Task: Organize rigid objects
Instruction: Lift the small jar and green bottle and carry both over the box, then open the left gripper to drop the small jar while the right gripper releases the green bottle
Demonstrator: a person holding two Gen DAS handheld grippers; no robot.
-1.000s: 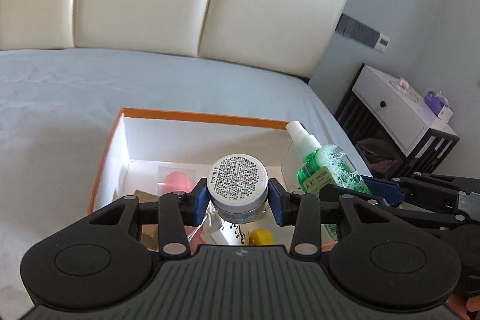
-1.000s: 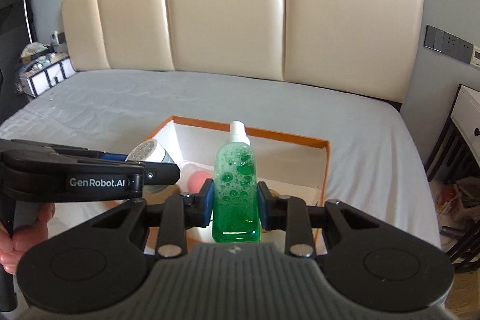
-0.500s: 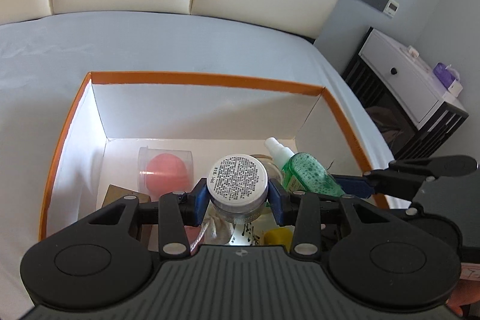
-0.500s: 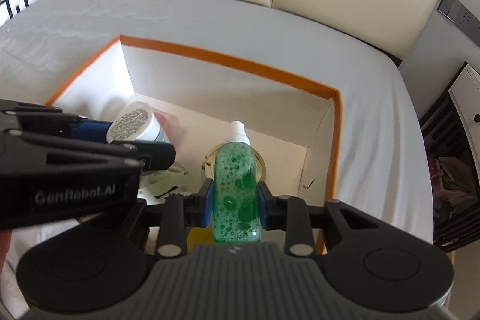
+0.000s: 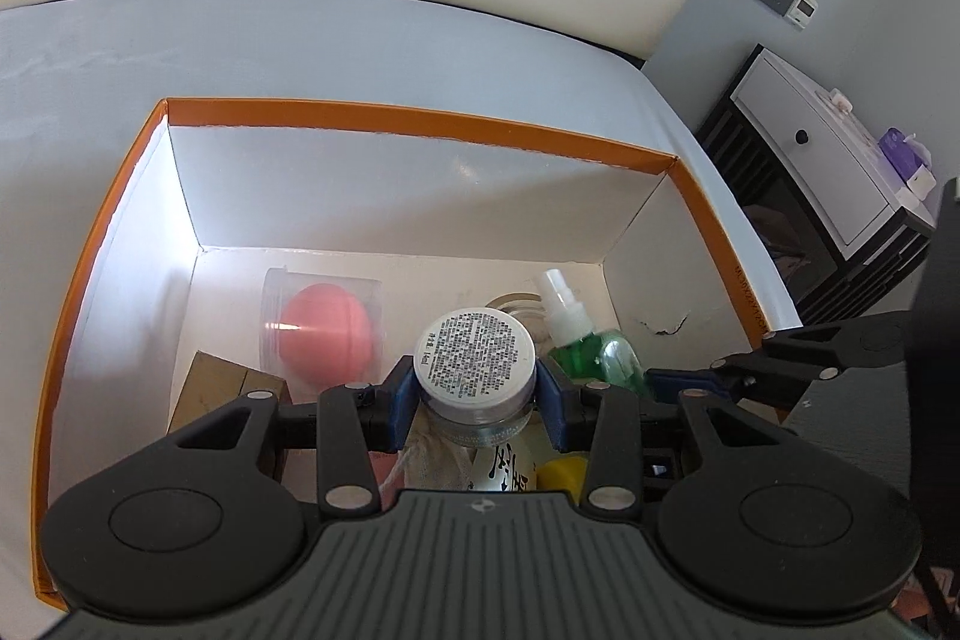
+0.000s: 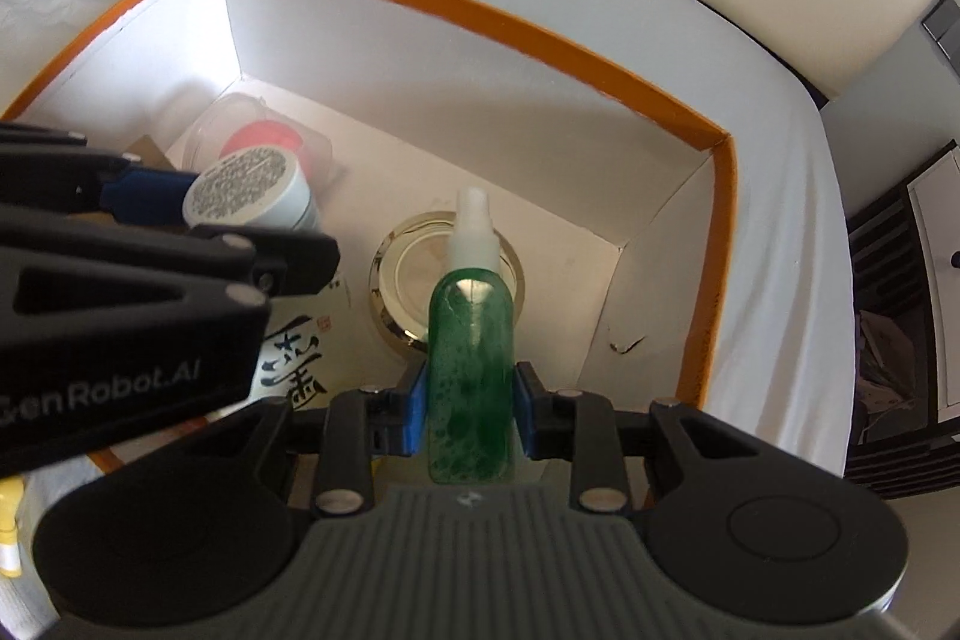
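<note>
An orange-rimmed white box (image 5: 414,118) (image 6: 474,7) lies on the bed. My left gripper (image 5: 477,394) is shut on a small round jar (image 5: 477,370) with a printed label on its upturned base, held low inside the box. To its right, my right gripper (image 6: 470,409) is shut on a green spray bottle (image 6: 471,334) with a white nozzle, also lowered into the box. From the right wrist view the jar (image 6: 249,190) and the left gripper (image 6: 198,214) show at left. The spray bottle (image 5: 591,346) shows beside the jar in the left wrist view.
Inside the box lie a pink ball in a clear case (image 5: 324,325), a gold-rimmed round tin (image 6: 408,280), a brown carton (image 5: 225,388), a white packet with black characters (image 6: 300,358) and a yellow item (image 5: 561,472). A black-and-white nightstand (image 5: 828,172) stands right of the bed.
Both grippers have tipped downward and sunk into the box with their objects. The headboard has slid out of view and the box floor now fills the frames.
</note>
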